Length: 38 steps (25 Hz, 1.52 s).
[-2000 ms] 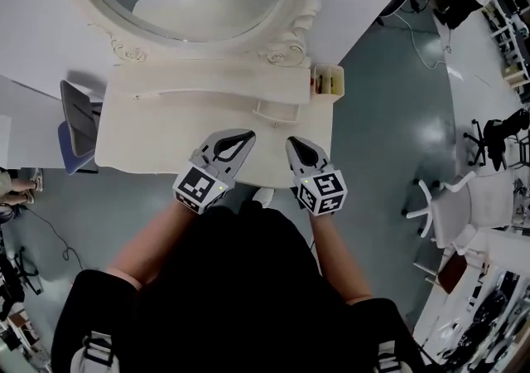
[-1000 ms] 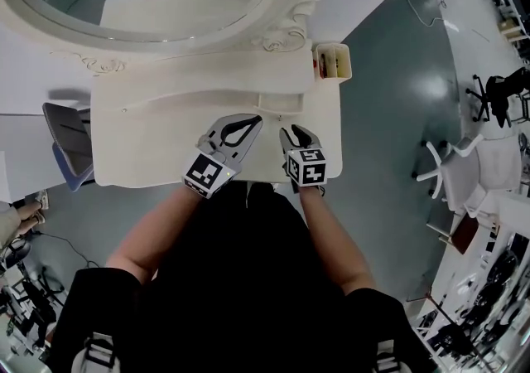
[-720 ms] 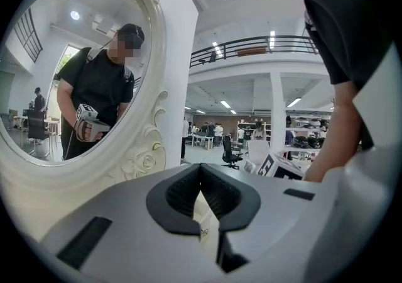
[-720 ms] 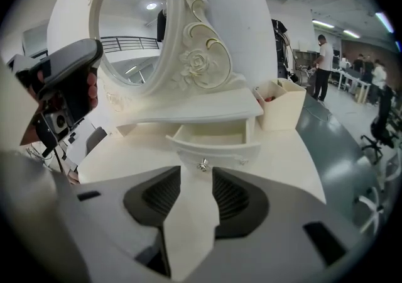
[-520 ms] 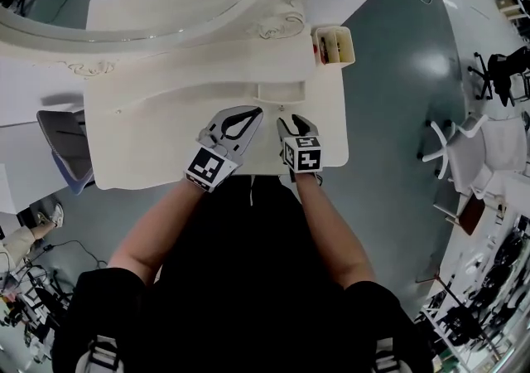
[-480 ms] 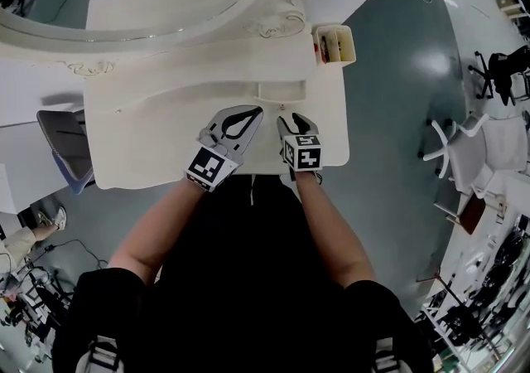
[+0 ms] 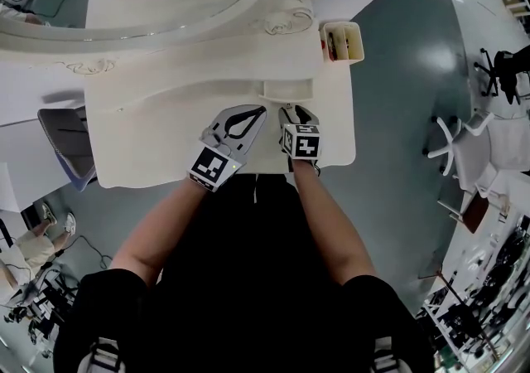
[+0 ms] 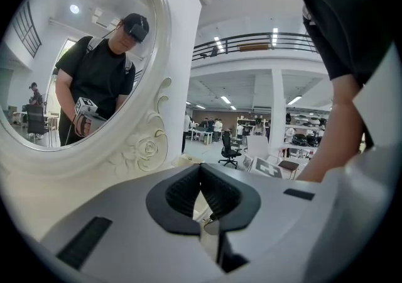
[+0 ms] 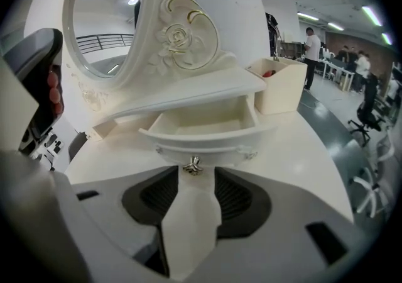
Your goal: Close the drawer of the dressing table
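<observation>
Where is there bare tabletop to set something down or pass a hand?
Bare: the cream dressing table top from its left edge to the left hand-held gripper, and the strip right of the right hand-held gripper. Crowded: mid-front, before the open cream drawer.

1. The dressing table (image 7: pixel 157 147) has a smooth, cream-painted top with a soft satin sheen.
2. The drawer (image 9: pixel 217 144) has the same cream paint on its front and inside, smooth and faintly glossy.
3. Its knob (image 9: pixel 192 165) is small polished metal, silvery and bright.
4. The mirror frame (image 9: pixel 182 39) is cream relief carved with roses and scrolls, with thin gilt lines along some edges. The mirror glass (image 8: pixel 75 68) is flat and highly reflective.
5. The organiser box (image 9: pixel 282 96) is plain cream and matt.
6. The left gripper (image 8: pixel 200 170) has a smooth, matt grey plastic shell. Its pads (image 8: pixel 182 195) are dark, ribbed and rubbery-looking.
7. The floor (image 7: pixel 406 73) is grey, smooth and glossy, throwing back light.
</observation>
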Each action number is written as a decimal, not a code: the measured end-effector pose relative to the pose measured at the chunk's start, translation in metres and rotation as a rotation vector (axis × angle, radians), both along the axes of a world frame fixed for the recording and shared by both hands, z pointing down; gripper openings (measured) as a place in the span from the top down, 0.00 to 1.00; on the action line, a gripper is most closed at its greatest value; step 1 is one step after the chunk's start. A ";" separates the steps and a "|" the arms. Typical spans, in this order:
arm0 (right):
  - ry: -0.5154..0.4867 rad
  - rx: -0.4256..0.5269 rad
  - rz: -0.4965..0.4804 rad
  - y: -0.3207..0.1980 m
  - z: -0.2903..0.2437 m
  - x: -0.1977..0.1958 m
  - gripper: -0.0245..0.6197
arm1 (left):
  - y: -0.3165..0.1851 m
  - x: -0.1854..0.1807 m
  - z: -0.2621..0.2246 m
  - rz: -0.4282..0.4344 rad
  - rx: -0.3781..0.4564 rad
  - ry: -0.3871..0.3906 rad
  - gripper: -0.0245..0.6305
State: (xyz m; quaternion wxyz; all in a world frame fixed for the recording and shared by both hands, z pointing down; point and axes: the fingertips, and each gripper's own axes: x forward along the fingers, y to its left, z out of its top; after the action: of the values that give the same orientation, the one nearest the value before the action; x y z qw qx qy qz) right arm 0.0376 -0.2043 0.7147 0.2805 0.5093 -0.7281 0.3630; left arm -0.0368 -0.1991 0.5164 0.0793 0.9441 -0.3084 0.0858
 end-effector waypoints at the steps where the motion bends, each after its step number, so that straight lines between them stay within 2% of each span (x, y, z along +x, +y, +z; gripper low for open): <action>1: 0.003 0.000 0.004 -0.002 0.001 0.000 0.70 | -0.001 -0.001 0.001 0.000 -0.002 -0.001 0.97; 7: 0.001 -0.010 0.028 -0.007 0.005 0.001 0.71 | -0.009 -0.002 0.005 0.001 -0.009 0.003 0.97; 12: -0.014 -0.013 0.026 -0.008 0.003 -0.004 0.80 | -0.012 -0.001 0.004 0.009 -0.014 0.002 0.97; 38: 0.014 0.000 0.023 -0.031 0.001 0.001 0.81 | -0.032 0.000 0.008 0.028 -0.018 0.001 0.97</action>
State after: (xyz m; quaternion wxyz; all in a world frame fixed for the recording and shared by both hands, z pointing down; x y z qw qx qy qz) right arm 0.0384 -0.2350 0.7152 0.2817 0.5200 -0.7202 0.3627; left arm -0.0372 -0.2314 0.5247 0.0866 0.9477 -0.2941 0.0891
